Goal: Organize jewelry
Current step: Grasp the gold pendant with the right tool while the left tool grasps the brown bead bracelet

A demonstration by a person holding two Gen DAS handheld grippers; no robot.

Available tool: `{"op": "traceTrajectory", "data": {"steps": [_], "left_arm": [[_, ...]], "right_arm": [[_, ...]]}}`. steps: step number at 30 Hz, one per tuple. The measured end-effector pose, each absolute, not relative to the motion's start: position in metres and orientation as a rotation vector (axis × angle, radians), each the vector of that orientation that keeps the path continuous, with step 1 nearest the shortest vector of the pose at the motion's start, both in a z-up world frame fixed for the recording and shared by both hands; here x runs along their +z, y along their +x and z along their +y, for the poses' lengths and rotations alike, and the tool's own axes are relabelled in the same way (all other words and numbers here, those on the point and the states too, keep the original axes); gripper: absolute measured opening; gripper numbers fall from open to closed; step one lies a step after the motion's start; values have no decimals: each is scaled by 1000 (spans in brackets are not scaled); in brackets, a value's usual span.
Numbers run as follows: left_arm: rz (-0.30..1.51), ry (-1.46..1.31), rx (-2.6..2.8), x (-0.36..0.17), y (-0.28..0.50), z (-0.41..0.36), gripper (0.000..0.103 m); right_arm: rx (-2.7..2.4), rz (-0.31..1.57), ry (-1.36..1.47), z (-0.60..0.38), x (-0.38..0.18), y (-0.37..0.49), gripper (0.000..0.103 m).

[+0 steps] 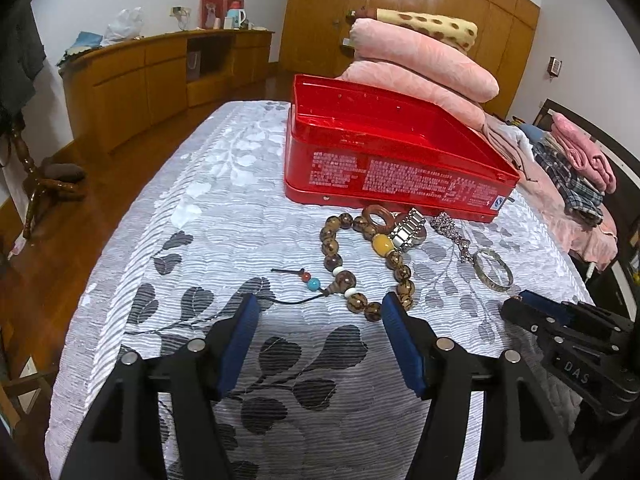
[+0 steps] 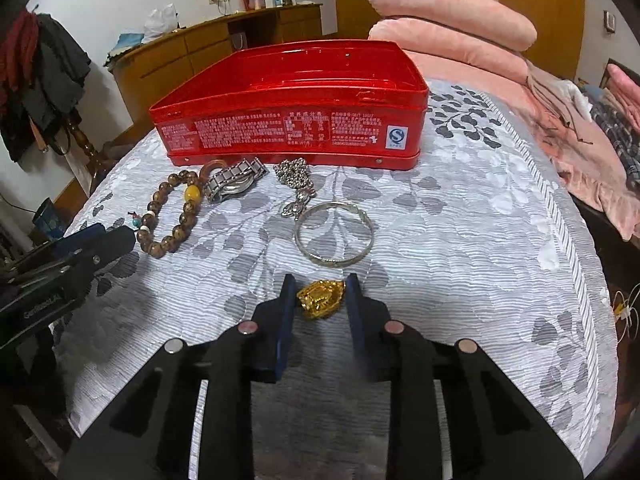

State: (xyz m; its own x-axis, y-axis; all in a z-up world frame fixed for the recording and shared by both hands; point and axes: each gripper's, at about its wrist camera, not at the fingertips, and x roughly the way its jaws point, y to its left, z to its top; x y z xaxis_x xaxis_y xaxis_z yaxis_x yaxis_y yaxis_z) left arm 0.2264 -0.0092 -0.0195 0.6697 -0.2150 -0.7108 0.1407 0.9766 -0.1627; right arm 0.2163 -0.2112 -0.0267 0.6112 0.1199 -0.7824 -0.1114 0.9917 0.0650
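The right gripper (image 2: 318, 294) has its blue fingers (image 2: 285, 312) closed on a small gold pendant (image 2: 320, 298) that sits on the bed (image 2: 460, 240), the pads touching it on either side; the pendant lies on the grey leaf-patterned cover just in front of a silver bangle (image 2: 334, 236); the left gripper (image 1: 316, 312) hovers with its fingers (image 1: 240, 340) apart and nothing between them, only the cover below.

Further back, an open red tin box (image 2: 288, 120) stands on the bed, its printed side facing the cameras; the rest of the jewelry lies in a row just before that side; a brown bead bracelet (image 2: 172, 216) with one yellow bead is at the left, near the tip of the left gripper; a metal watch (image 2: 234, 182) is beside it, touching a brown ring (image 1: 378, 218) close to the box; a silver chain (image 2: 294, 184) with a small charm runs from near the box down to the bangle, whose rim the charm appears to touch.

Behind the box a stack of folded pink blankets (image 1: 420, 64) is piled on the bed; a long wooden cabinet (image 1: 160, 76) runs along the far wall.
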Motion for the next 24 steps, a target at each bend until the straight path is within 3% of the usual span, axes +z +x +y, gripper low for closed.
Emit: {"op": "traceTrajectory", "data": {"steps": [10, 16, 20, 22, 24], "left_arm": [[849, -93, -229, -21, 246, -17, 60], [888, -118, -227, -25, 260, -15, 47], [892, -113, -215, -25, 264, -15, 32], [895, -131, -233, -26, 264, -12, 16], [897, -140, -246, -26, 264, -11, 15]], "right_arm": [[134, 893, 13, -216, -22, 216, 24], [139, 891, 17, -217, -22, 216, 24], [142, 896, 19, -217, -24, 217, 24], [144, 897, 21, -216, -24, 217, 24], [144, 898, 20, -216, -24, 217, 24]]}}
